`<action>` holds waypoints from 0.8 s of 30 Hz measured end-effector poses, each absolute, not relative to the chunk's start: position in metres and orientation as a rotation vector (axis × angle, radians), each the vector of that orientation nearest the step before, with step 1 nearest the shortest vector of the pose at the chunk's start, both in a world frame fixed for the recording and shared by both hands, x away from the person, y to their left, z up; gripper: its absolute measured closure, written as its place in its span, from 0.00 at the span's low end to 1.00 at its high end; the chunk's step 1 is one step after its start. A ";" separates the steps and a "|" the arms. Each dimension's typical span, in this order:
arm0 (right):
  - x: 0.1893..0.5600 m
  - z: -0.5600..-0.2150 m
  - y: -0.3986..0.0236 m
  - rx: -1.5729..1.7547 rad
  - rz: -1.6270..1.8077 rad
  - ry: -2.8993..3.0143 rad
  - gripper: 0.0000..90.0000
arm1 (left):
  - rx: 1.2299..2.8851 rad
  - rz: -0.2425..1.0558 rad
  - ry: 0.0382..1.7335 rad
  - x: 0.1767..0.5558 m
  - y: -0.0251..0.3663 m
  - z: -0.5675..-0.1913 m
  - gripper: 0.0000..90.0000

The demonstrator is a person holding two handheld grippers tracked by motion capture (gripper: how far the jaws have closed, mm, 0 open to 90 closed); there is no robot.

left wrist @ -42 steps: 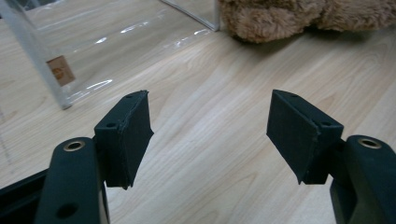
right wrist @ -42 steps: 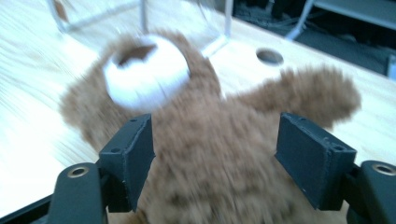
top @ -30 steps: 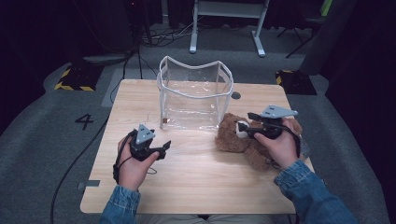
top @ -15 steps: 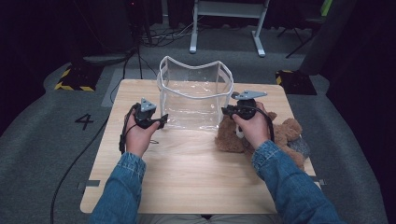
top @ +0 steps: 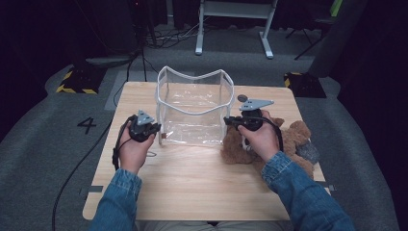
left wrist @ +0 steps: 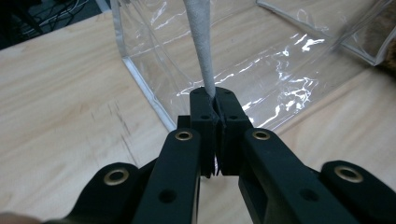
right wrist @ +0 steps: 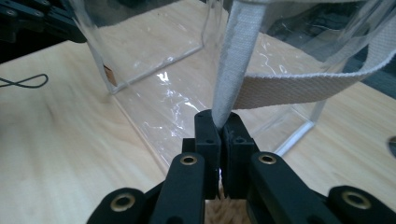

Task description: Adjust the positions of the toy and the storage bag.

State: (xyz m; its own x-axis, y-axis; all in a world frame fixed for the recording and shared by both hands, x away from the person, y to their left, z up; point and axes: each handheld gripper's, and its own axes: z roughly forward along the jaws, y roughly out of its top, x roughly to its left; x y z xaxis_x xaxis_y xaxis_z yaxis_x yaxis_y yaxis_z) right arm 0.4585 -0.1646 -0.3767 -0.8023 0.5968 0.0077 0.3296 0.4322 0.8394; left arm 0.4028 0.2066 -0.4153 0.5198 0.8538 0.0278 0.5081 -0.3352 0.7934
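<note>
A clear plastic bag (top: 194, 113) with a white fabric rim stands open in the middle of the table. My left gripper (top: 155, 129) is at the bag's left side, jaws shut on its white rim strip (left wrist: 201, 46). Over on the right side of the bag, my right gripper (top: 230, 120) has its jaws shut on the white rim (right wrist: 231, 70). A brown teddy bear (top: 293, 142) lies on the table to the right of the bag, partly under my right hand. In the right gripper view the left gripper (right wrist: 60, 21) shows beyond the bag.
The wooden table (top: 192, 187) has bare room in front of the bag. A grey soft item (top: 308, 153) rests by the bear's right side. A small dark disc (top: 242, 98) lies behind the right gripper. A thin black cable loop (right wrist: 23, 81) lies on the wood.
Both hands moved inward from the table's sides to the bag. Each gripper has closed on the bag's white rim, left on the left side, right on the right side.
</note>
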 end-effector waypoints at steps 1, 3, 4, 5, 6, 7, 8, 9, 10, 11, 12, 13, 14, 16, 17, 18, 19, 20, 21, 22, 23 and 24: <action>0.453 -0.376 -0.164 0.789 1.324 2.408 0.97 | 1.992 0.580 1.112 0.394 0.209 -0.415 0.97; 0.443 -0.375 -0.161 0.762 1.355 2.430 0.97 | 2.000 0.584 1.115 0.376 0.216 -0.414 0.97; 0.437 -0.374 -0.158 0.752 1.370 2.441 0.97 | 1.999 0.589 1.112 0.367 0.218 -0.414 0.97; 0.430 -0.373 -0.156 0.730 1.375 2.453 0.97 | 2.011 0.590 1.110 0.356 0.221 -0.413 0.97; 0.422 -0.372 -0.154 0.701 1.382 2.470 0.97 | 2.009 0.600 1.106 0.349 0.222 -0.412 0.97; 0.416 -0.372 -0.153 0.690 1.390 2.476 0.97 | 2.009 0.604 1.106 0.340 0.223 -0.412 0.97; 0.410 -0.371 -0.152 0.671 1.401 2.487 0.97 | 2.008 0.600 1.102 0.332 0.225 -0.412 0.97; 0.403 -0.371 -0.152 0.656 1.402 2.499 0.97 | 1.997 0.591 1.100 0.323 0.227 -0.412 0.97; 0.396 -0.370 -0.152 0.641 1.412 2.512 0.97 | 1.990 0.581 1.098 0.317 0.229 -0.412 0.97; 0.391 -0.370 -0.153 0.631 1.418 2.522 0.97 | 1.980 0.565 1.098 0.310 0.230 -0.413 0.97; 0.386 -0.370 -0.154 0.620 1.429 2.530 0.97 | 1.973 0.556 1.094 0.304 0.231 -0.413 0.97; 0.380 -0.370 -0.155 0.616 1.439 2.537 0.97 | 1.980 0.557 1.090 0.298 0.231 -0.413 0.97; 0.374 -0.371 -0.156 0.604 1.444 2.545 0.97 | 1.985 0.550 1.087 0.292 0.230 -0.414 0.97; 0.362 -0.371 -0.160 0.584 1.446 2.560 0.97 | 2.012 0.543 1.070 0.282 0.227 -0.414 0.96; 0.358 -0.372 -0.162 0.575 1.448 2.560 0.97 | 2.022 0.528 1.060 0.277 0.225 -0.415 0.96; 0.353 -0.372 -0.165 0.573 1.450 2.564 0.97 | 2.022 0.514 1.048 0.272 0.223 -0.416 0.96; 0.348 -0.373 -0.168 0.574 1.454 2.564 0.97 | 2.023 0.505 1.039 0.267 0.221 -0.418 0.96; 0.343 -0.374 -0.172 0.575 1.455 2.564 0.97 | 2.021 0.495 1.022 0.263 0.219 -0.419 0.96; 0.338 -0.374 -0.176 0.577 1.447 2.566 0.97 | 2.025 0.486 1.002 0.258 0.216 -0.420 0.96; 0.333 -0.376 -0.181 0.562 1.457 2.564 0.97 | 2.035 0.479 0.991 0.256 0.214 -0.420 0.96; 0.329 -0.377 -0.184 0.575 1.453 2.568 0.97 | 2.044 0.478 0.975 0.252 0.211 -0.419 0.96; 0.324 -0.378 -0.188 0.561 1.453 2.564 0.97 | 2.056 0.474 0.960 0.250 0.208 -0.419 0.96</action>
State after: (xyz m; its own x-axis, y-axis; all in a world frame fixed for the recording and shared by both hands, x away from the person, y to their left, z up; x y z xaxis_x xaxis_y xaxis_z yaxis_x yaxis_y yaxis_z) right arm 0.3244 -0.1883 -0.3775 -0.9204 0.3864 0.0596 0.2498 0.4639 0.8499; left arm 0.2496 0.2077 -0.4189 0.6417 0.7670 0.0010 0.4666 -0.3915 0.7931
